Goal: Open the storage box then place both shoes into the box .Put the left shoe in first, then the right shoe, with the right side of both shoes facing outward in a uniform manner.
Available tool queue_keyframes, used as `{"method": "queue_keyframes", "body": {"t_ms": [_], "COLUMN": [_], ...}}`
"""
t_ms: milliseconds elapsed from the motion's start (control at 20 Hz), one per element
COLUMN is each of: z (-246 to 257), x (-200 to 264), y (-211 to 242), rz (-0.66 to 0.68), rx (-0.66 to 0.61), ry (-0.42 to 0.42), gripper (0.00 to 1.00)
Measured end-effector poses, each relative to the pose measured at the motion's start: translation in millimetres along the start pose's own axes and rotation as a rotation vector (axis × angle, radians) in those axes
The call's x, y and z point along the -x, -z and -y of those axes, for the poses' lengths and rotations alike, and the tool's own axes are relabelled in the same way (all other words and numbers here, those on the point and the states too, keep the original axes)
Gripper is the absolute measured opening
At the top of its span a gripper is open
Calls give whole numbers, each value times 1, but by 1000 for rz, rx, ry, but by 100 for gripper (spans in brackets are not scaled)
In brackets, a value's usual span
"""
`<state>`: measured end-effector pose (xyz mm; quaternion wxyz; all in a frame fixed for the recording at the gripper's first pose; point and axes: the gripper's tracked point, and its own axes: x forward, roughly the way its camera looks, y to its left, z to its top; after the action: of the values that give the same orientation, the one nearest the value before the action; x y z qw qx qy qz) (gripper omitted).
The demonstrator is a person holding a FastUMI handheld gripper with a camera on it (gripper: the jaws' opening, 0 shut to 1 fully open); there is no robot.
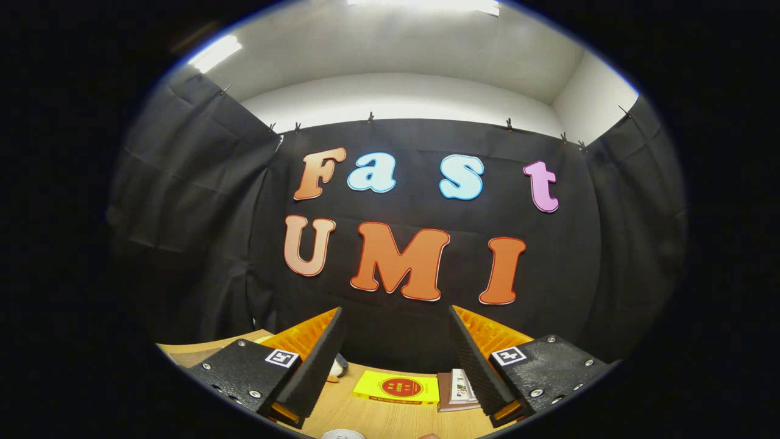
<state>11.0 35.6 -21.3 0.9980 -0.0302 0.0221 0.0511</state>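
Black-cloth booth wall beyond a pale wooden table (pixel 378 414) bearing a flat yellow box (pixel 396 388); my gripper (pixel 399 366) gapes wide and empty, task seemingly unstarted.

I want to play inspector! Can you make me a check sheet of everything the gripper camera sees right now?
Surface: light wooden table, low beneath the fingers.
Job's things: nothing seen.
Clutter: yellow flat box with a red round mark lies between the fingers; brown booklet beside it, partly behind one finger; small rounded object by the other finger, too hidden to name.
Grippers: gripper open, fingers wide apart, holding nothing, raised above the table.
Cables: nothing seen.
Surroundings: black cloth wall clipped up, white ceiling with lights.
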Motion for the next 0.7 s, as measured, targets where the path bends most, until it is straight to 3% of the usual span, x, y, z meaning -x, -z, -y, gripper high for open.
{"method": "queue_keyframes", "body": {"t_ms": [350, 700], "z": [-19, -69], "x": [-4, 8], "y": [17, 81], "rz": [-36, -267], "rx": [-20, -112], "ry": [-62, -224], "gripper": [99, 99]}}
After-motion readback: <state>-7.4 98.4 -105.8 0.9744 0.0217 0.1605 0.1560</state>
